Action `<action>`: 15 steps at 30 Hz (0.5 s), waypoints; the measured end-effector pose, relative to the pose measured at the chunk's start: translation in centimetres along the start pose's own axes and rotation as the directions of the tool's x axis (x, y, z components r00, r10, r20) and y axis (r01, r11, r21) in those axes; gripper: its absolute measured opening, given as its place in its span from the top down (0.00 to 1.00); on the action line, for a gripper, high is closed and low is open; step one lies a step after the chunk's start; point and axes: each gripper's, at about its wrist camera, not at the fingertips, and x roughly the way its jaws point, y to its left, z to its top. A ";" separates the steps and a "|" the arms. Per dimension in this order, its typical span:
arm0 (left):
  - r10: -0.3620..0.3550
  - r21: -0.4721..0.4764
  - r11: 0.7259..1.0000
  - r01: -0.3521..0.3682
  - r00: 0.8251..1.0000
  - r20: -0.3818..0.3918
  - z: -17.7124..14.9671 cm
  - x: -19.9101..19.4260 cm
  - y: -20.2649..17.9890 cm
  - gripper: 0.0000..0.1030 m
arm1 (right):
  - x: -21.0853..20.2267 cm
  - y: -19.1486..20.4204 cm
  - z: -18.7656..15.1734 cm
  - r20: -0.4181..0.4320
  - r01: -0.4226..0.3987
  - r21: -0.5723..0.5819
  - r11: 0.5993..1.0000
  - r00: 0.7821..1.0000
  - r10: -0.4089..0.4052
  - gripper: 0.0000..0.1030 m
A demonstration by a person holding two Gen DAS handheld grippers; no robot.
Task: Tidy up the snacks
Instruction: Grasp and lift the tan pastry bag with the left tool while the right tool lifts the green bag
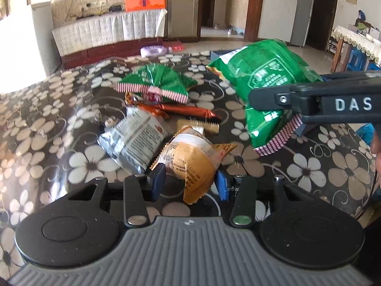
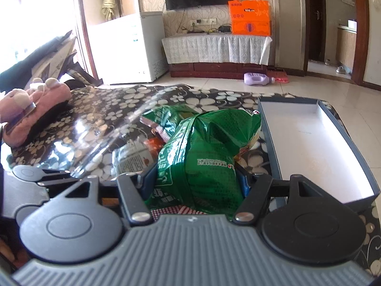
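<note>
Right wrist view: open box [image 2: 319, 143] holds nothing; green bag [image 2: 202, 157] beside it.

Daylight everywhere, and we get a fair bit of glare

In the right wrist view the window [image 2: 35, 12] is blown out white, and glare streaks the glossy tablecloth [image 2: 100, 128]. We see doorframes bowing at the fisheye edges, plus soft blur on the green bag [image 1: 266, 81].
</note>
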 end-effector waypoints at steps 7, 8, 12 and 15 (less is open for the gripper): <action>0.017 -0.011 1.000 -0.016 1.000 0.021 0.6 -0.4 0.6 0.53 | 1.7 -0.2 2.8 0.053 -0.008 0.014 1.000 0.999 0.008 0.34; 0.019 -0.010 1.000 -0.019 1.000 0.023 0.7 -0.5 0.6 0.53 | 1.9 -0.4 3.0 0.065 -0.005 0.022 1.000 0.998 0.004 0.34; 0.035 0.036 0.999 -0.037 0.998 0.055 1.4 -1.1 0.0 0.53 | 2.0 -1.6 3.1 0.090 0.022 0.045 0.999 0.996 -0.026 0.34; 0.027 0.050 0.998 -0.031 0.997 0.069 2.4 -1.2 -0.4 0.53 | 1.4 -2.7 3.3 0.111 0.041 0.065 0.997 0.993 -0.048 0.34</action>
